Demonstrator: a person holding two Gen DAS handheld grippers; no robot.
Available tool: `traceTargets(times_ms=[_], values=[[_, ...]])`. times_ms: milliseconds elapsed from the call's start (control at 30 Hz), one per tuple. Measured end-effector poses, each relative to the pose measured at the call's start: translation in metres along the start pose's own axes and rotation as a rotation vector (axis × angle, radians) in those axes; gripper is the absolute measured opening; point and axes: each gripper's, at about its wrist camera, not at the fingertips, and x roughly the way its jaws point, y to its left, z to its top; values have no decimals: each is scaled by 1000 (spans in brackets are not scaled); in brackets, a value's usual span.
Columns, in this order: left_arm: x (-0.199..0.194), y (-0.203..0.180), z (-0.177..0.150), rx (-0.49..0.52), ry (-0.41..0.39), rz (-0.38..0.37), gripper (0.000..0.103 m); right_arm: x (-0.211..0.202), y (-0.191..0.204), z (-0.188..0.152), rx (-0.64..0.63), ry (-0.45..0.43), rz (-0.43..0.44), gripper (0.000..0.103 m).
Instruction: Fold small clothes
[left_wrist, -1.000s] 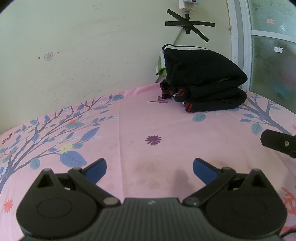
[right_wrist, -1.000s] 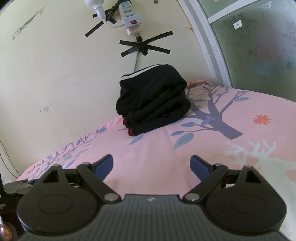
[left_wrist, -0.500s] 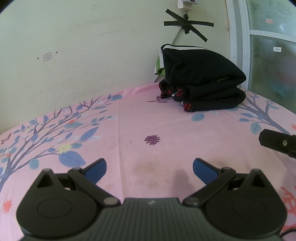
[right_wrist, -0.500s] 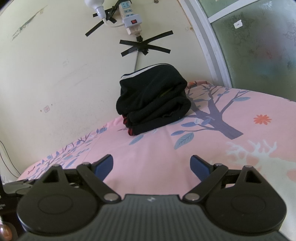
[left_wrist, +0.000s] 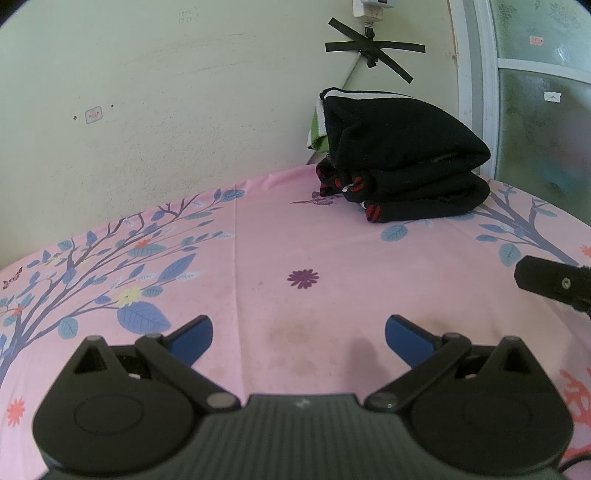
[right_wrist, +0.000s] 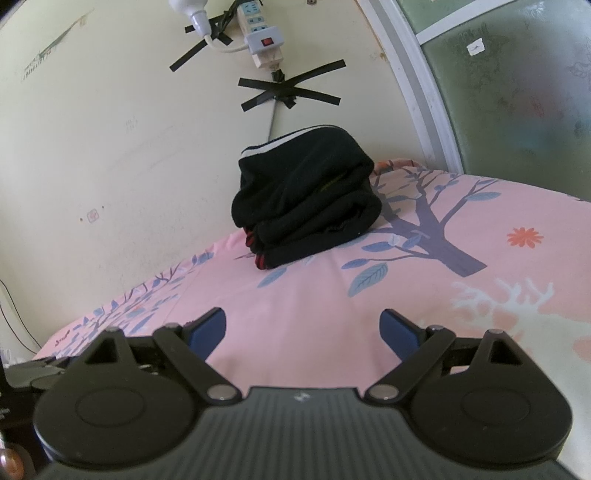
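Left wrist view: both grippers low over pink sheet (left_wrist: 332, 240), fingers spread, empty, facing folded black clothes (left_wrist: 402, 162).

Black clothes (left_wrist: 402, 162); pink, blue-leaved sheet (left_wrist: 258, 240)

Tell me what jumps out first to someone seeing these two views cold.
The stack of folded black clothes stands out, sitting at the far edge of the pink floral sheet against the wall. Above it, a white power strip is taped up with black crosses. Both the left gripper and right gripper hang open and empty.
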Motion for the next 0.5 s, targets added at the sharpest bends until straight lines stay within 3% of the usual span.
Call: traceTargets(times_ms=[500], values=[[-1,0,0,7,0,-2,103,0,0,0,0,-2,2,86]])
